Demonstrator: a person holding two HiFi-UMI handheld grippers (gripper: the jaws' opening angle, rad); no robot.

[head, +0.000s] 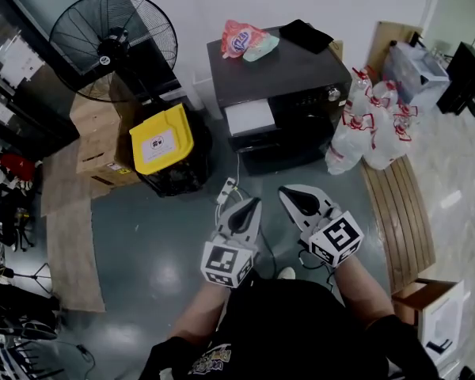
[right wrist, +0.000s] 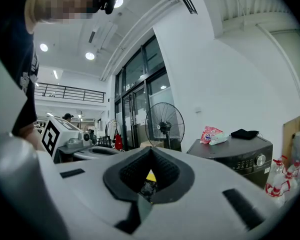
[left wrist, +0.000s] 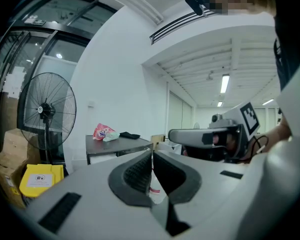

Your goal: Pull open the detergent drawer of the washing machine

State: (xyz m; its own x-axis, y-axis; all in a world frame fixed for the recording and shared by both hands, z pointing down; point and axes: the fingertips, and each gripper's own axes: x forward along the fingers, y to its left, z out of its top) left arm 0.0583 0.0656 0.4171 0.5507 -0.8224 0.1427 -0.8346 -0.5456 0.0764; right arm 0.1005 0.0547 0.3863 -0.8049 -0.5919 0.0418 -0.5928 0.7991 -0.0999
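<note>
The dark grey washing machine (head: 289,77) stands against the far wall, with its white detergent drawer front (head: 249,117) at the upper left of its face. Both grippers hang in the air well short of it, above the grey floor. My left gripper (head: 251,206) is shut with nothing between its jaws, and in its own view the left gripper (left wrist: 151,156) points toward the machine (left wrist: 117,145). My right gripper (head: 291,194) is shut and empty as well. In its own view the right gripper (right wrist: 151,153) has the machine (right wrist: 235,156) off to the right.
A pink bag (head: 241,38) and a black cloth (head: 305,34) lie on the machine. Left of it stand a black fan (head: 113,42), a yellow-lidded bin (head: 162,138) and cardboard boxes (head: 95,145). White plastic bags (head: 372,129) and a wooden bench (head: 396,212) are on the right. A power strip (head: 226,188) lies on the floor.
</note>
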